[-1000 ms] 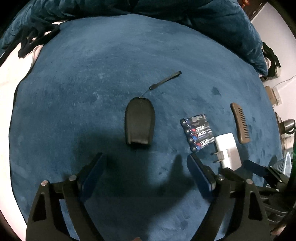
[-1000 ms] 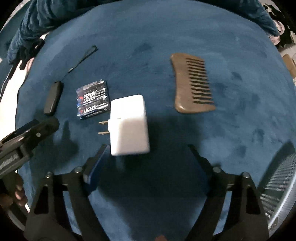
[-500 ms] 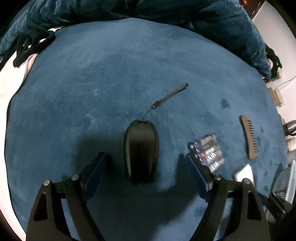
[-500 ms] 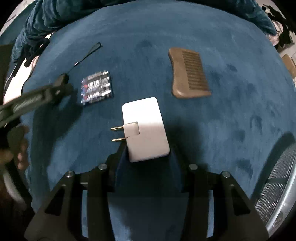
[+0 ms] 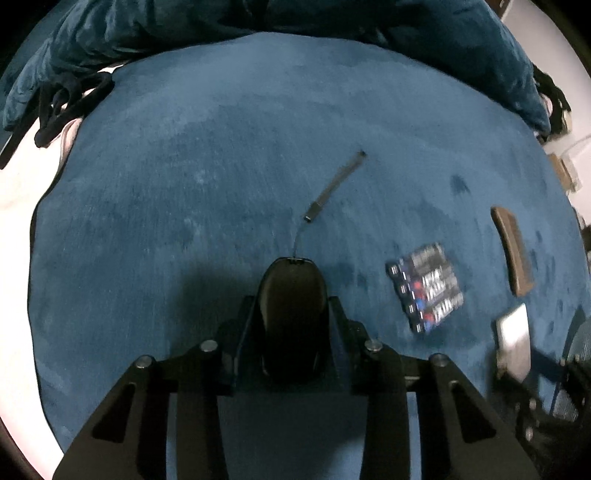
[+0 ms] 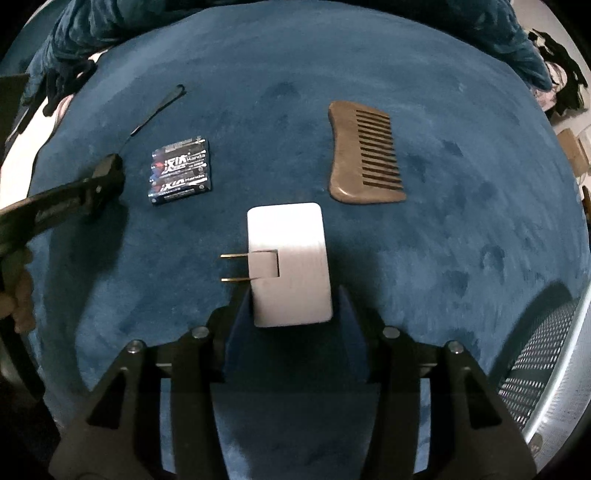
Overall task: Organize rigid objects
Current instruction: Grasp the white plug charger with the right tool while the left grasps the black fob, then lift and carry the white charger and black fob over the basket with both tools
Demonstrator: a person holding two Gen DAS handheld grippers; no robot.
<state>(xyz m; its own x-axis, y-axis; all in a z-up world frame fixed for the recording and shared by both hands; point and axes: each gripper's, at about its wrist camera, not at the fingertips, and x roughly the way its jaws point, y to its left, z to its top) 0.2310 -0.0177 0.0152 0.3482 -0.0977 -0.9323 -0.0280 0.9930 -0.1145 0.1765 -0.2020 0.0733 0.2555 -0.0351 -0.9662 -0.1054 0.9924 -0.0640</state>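
A black key fob point(image 5: 291, 284) with a thin strap point(image 5: 334, 182) lies on the blue plush surface point(image 5: 184, 221). My left gripper point(image 5: 291, 301) has a pad on each of its sides, and the jaws are closing on it. In the right wrist view my right gripper point(image 6: 291, 295) holds the near end of a white plug charger point(image 6: 288, 240), prongs to the left, with its jaws easing open slightly. A pack of batteries point(image 6: 181, 170) and a brown comb point(image 6: 364, 155) lie loose beyond it. The left gripper's finger point(image 6: 107, 173) shows at the left.
A metal mesh basket point(image 6: 546, 358) stands at the lower right edge. A bunched blue blanket point(image 5: 258, 18) borders the back, and dark cloth point(image 5: 62, 107) lies at the far left. A hand point(image 6: 18, 295) shows at the left edge.
My left gripper came forward over the key fob and its wide jaws closed onto its sides. The right jaws closed around the charger, which now sits squarely between them.
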